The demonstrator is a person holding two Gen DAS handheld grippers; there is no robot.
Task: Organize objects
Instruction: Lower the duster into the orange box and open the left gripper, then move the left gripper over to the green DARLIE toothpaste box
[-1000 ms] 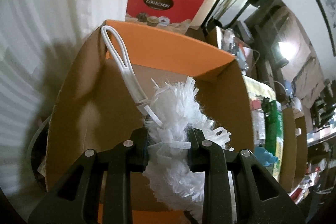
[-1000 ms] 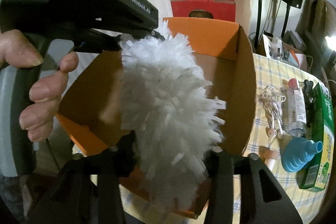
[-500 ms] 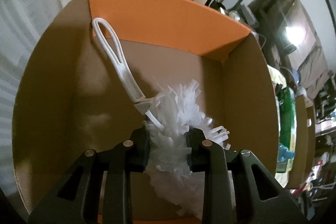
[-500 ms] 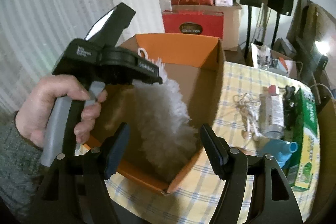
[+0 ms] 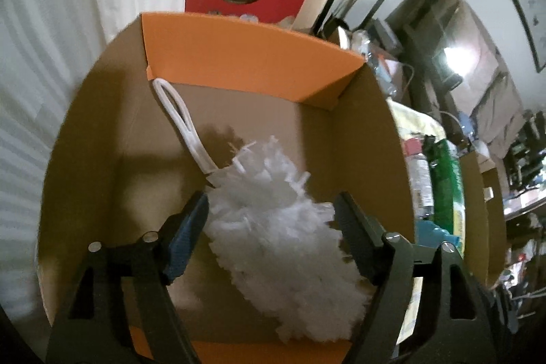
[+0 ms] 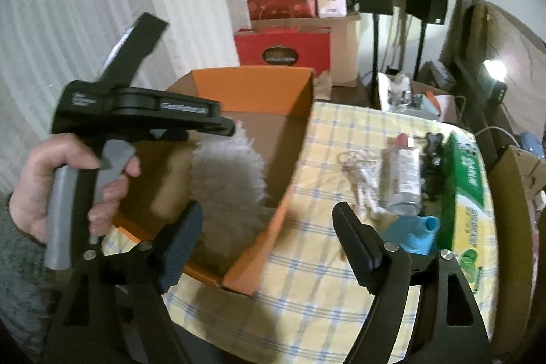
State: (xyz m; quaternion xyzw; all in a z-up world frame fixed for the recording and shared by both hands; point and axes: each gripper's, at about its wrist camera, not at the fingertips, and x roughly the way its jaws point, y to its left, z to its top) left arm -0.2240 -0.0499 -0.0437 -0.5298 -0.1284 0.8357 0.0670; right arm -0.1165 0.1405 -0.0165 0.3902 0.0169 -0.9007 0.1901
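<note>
- Released since the earlier frame: the white duster (image 5: 273, 220) is now lying free on the floor of the orange cardboard box (image 5: 239, 63), with the left hand-held gripper (image 5: 269, 217) having gone from clamped on it to standing wide open above it, fingers either side of the fluff and not touching.
- Duster handle (image 5: 177, 115): white loop, reaching toward the box's far left corner.
- Right hand-held gripper (image 6: 269, 234): is hanging wide open and empty, having pulled back from the box; it is sitting above the near edge of the surface (image 6: 341, 139), which is wearing a yellow checked cloth.
- Box: is standing at the surface's left edge.
- Left hand (image 6: 68, 186): is gripping the left tool's handle above the box.
- Right side of the surface: earphones (image 6: 361, 173), a clear bottle (image 6: 406, 176), a blue funnel (image 6: 416, 234) and a green box (image 6: 467, 179) are lying close together, well apart from the duster.
</note>
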